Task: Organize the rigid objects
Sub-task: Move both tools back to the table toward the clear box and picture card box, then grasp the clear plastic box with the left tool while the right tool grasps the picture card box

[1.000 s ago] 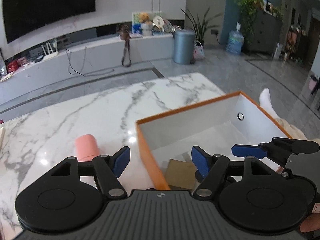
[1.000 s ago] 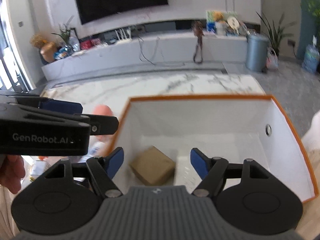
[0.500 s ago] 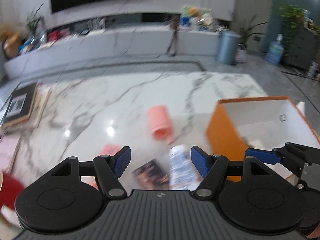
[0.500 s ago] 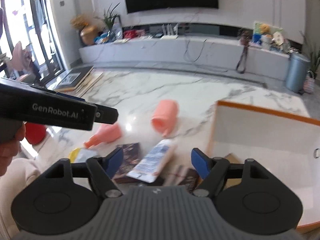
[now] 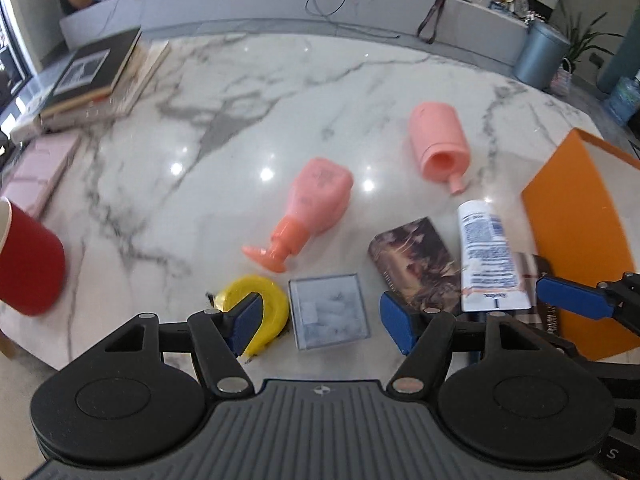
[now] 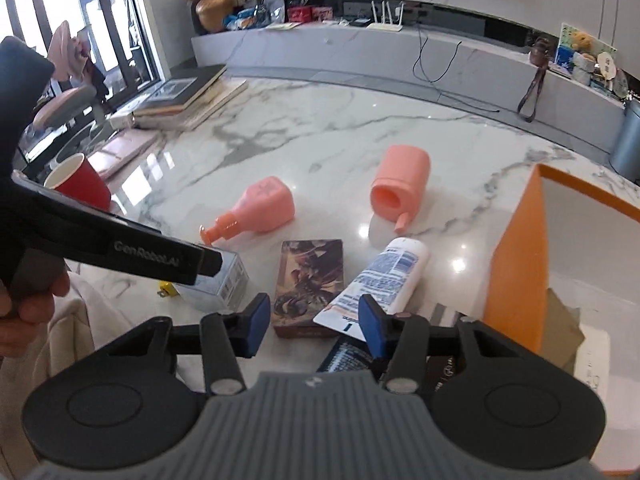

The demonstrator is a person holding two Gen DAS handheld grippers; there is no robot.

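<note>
On the marble table lie a pink pump bottle (image 5: 312, 204) (image 6: 258, 206), a pink cylinder container (image 5: 440, 142) (image 6: 400, 188), a white tube (image 5: 486, 256) (image 6: 378, 280), a dark patterned box (image 5: 416, 262) (image 6: 310, 284), a clear box (image 5: 328, 310) (image 6: 218, 280) and a yellow tape roll (image 5: 260, 306). The orange box (image 5: 580, 236) (image 6: 516, 264) stands at the right and holds a brown carton (image 6: 560, 332). My left gripper (image 5: 320, 322) is open above the clear box. My right gripper (image 6: 310, 324) is open above the patterned box and tube.
A red cup (image 5: 28, 260) (image 6: 80, 182) stands at the left edge. A stack of books (image 5: 96, 76) (image 6: 188, 96) and a pink flat box (image 5: 36, 168) lie at the far left. Another dark booklet (image 6: 348, 356) lies under my right gripper.
Both grippers swung left from over the orange box to above the loose items on the table. Both stay open and empty.
</note>
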